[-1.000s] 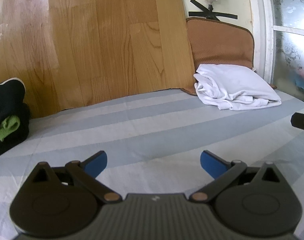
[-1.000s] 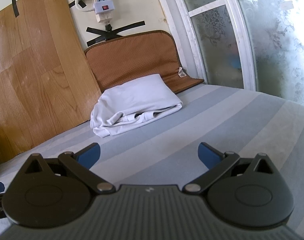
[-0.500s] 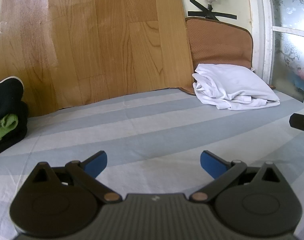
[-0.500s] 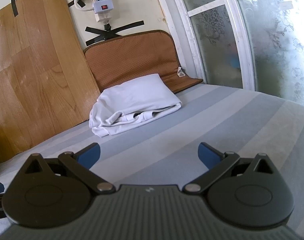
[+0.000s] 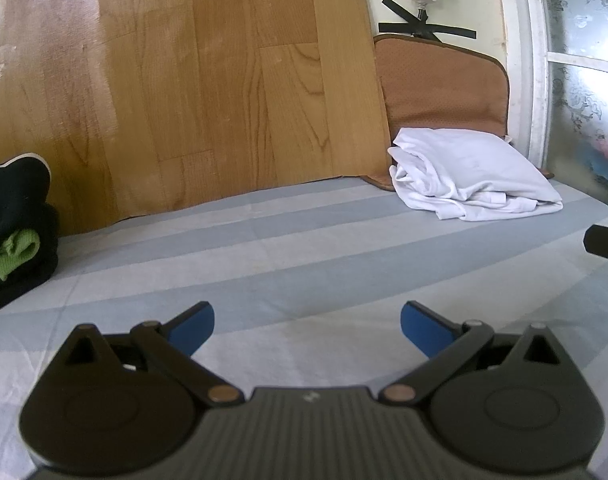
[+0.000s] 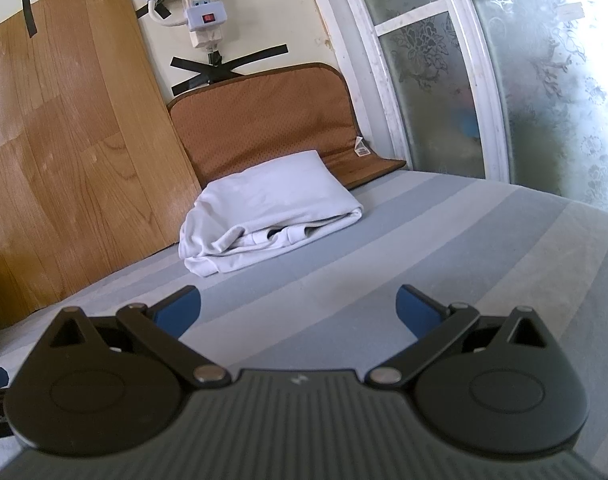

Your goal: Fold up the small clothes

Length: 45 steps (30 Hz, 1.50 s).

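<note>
Left wrist view shows the left gripper with its blue-padded jaws spread wide and nothing between them, hovering over bare striped bedding in the lower middle of the frame. The right gripper is likewise wide open and empty above the same sheet. The white garment lies already folded into a compact bundle at the right of centre, resting against the foot of a brown cushion. A dark pile of clothes with a green piece tucked into it sits at the left edge, well apart from both tools.

The step in hand looks like fetching the next item, probably from that dark pile. To do it well, swing the left gripper toward the left edge, pinch one layer at an outer hem rather than the whole heap, and drag it onto the open middle stripes, keeping clear of the finished bundle. Nothing blocks the route; the wood-grain panel behind merely limits reach. A power strip hangs taped high on the wall.
</note>
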Each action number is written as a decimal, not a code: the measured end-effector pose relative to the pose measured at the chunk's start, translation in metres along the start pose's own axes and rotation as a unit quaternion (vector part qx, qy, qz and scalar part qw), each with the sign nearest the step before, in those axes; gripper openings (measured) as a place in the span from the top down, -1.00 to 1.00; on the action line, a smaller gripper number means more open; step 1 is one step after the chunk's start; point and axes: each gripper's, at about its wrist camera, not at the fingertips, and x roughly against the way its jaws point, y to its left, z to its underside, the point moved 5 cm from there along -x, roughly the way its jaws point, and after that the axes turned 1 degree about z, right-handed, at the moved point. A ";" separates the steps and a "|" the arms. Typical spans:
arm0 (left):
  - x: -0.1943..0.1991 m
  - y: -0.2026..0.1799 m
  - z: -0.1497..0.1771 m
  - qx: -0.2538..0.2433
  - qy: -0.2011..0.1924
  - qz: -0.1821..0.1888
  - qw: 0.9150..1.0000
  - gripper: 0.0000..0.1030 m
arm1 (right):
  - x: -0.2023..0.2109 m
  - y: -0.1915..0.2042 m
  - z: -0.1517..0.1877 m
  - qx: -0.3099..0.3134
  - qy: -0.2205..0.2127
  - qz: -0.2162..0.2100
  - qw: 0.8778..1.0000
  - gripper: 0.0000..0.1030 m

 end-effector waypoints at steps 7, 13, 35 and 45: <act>0.000 0.000 0.000 0.000 0.000 0.000 1.000 -1.00 | 0.003 0.000 0.001 -0.003 -0.005 0.001 1.000 -1.00; 0.001 0.001 0.000 -0.003 -0.002 0.001 1.000 -1.00 | 0.004 0.000 0.001 -0.004 -0.007 0.002 1.000 -1.00; 0.004 0.009 -0.002 0.016 -0.001 0.009 1.000 -1.00 | 0.008 0.000 0.003 -0.012 -0.019 0.001 1.000 -1.00; 0.007 0.006 -0.001 0.004 -0.003 0.001 1.000 -1.00 | 0.008 0.001 0.003 -0.011 -0.018 0.002 1.000 -1.00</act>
